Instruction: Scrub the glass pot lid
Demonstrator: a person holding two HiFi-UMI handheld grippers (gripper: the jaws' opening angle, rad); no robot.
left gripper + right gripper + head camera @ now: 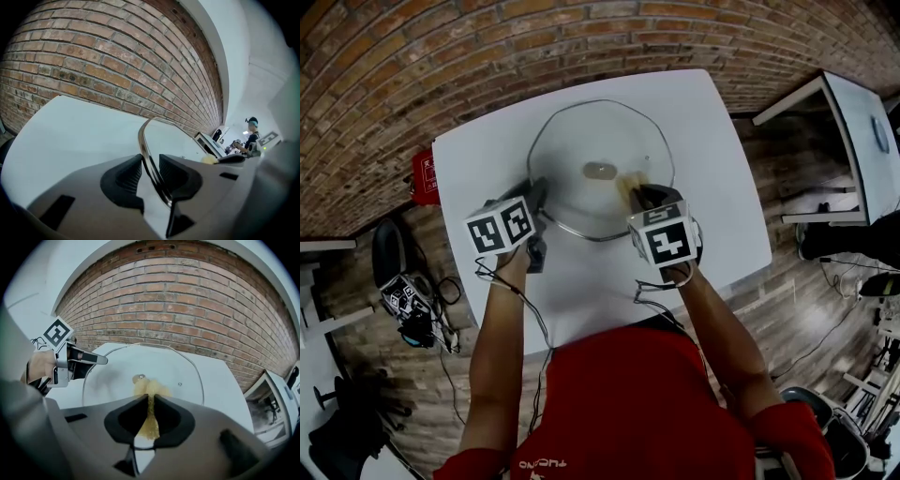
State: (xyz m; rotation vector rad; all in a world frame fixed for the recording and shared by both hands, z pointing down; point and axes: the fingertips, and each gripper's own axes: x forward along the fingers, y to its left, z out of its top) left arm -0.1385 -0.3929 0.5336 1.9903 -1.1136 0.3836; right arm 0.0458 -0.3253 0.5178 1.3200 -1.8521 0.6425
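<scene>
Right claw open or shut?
Shut: the right claw pinches the yellow sponge, and its jaws nearly meet around it.

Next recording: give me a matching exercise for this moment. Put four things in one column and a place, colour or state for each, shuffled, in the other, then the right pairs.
Column one:
1. left gripper
2. right gripper
3. glass pot lid
4. table

Column two:
A. white, stands by a brick wall
B. fingers shut on a yellow scrub pad
C. transparent, lies on the table
D. fingers clamped on the lid's metal rim

Pairs: 1-D, 2-B, 3-C, 4-A
</scene>
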